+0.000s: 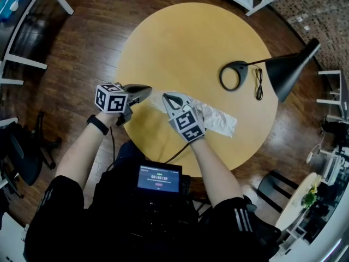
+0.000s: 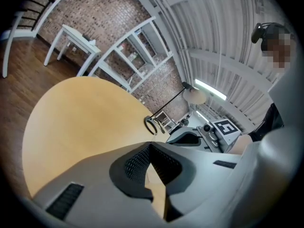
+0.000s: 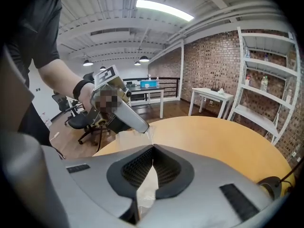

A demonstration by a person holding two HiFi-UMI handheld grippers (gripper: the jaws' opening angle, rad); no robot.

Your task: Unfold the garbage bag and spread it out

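Note:
A translucent white garbage bag (image 1: 218,119) lies crumpled and still folded long on the near part of the round yellow table (image 1: 191,42). My left gripper (image 1: 148,91) is shut, its tip pinching the bag's left end; in the right gripper view that tip meets the film of the bag (image 3: 126,139). My right gripper (image 1: 166,97) sits just to the right of it, shut on the same bag, with white film showing between its jaws. The two tips are close together, and the rest of the bag trails off to the right.
A black desk lamp (image 1: 292,70) with a ring base (image 1: 234,75) and a coiled cable (image 1: 258,83) stands on the table's right side. An office chair (image 1: 22,152) is on the wooden floor at the left. White tables and shelves line the room's edges.

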